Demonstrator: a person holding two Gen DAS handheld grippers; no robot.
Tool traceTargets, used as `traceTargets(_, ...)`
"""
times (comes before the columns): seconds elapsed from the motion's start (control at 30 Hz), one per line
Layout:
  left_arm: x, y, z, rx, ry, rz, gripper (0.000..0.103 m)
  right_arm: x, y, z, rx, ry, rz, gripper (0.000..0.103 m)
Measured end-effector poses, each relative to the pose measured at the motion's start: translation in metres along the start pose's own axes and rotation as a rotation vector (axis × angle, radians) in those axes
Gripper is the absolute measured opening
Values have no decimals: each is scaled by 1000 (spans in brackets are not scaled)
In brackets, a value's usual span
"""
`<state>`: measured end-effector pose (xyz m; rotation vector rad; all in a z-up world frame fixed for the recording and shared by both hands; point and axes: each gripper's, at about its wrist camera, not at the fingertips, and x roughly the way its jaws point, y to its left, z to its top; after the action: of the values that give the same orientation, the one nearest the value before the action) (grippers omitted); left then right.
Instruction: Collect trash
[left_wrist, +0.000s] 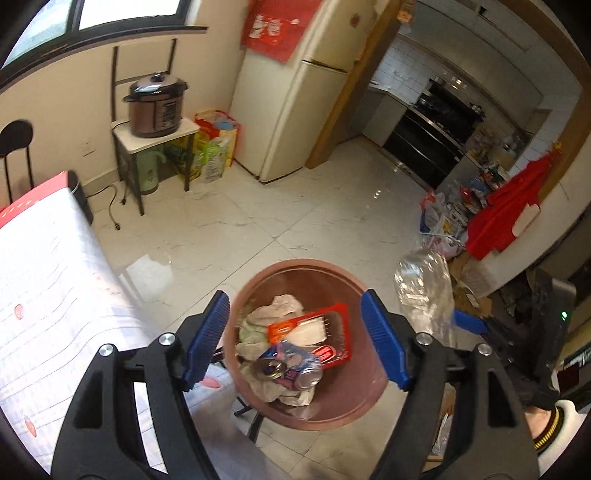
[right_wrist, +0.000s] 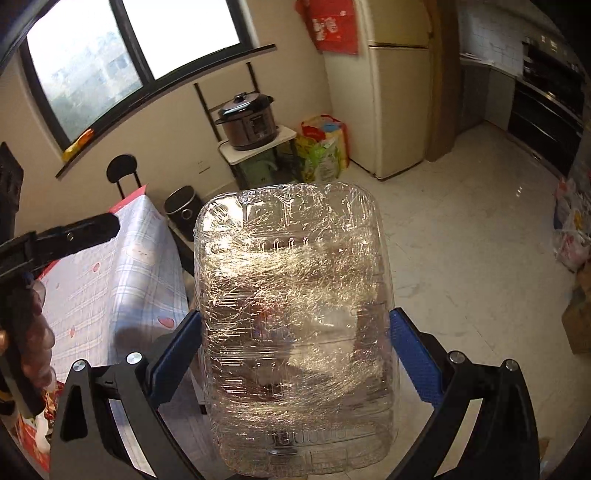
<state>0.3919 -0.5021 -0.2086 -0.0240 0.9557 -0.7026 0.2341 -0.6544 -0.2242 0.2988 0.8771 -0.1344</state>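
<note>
My left gripper (left_wrist: 295, 339), jaws wide, is hovering over the bin (left_wrist: 354, 402) at lower centre, already holding rubbish; my right gripper (right_wrist: 295, 354) is clamping a plastic box (right_wrist: 295, 314), undropped.

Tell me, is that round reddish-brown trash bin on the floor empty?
No, the round reddish-brown trash bin already holds a crushed drink can, a red wrapper and crumpled tissues.

I count one bin (left_wrist: 334, 402) holding one can (left_wrist: 291, 369) and one red packet (left_wrist: 325, 334). I see one clear bottle (right_wrist: 295, 325).
</note>
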Motion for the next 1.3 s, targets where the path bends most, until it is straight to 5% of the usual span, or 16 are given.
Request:
traceTargets(0.43,-19,63,-4,-102,3,60,73,61,38,25,-174,81,-34,98)
traceTargets(0.63,18,47,11,-122,86,-59,73,46,49,13,-287,18,-19,98)
traceTargets(0.93,75,46,13,-369,204,-354,60,34,43,10,-306,-10,-7,98)
traceTargets(1.07,86,35,12,-349,225,-384,58,34,44,13,-304,-10,2,98)
traceTargets(1.13,88,31,11,-330,231,-394,43,38,44,16,-305,-8,4,98)
traceTargets(1.3,84,15,12,-194,201,-341,34,40,32,18,-250,-2,31,98)
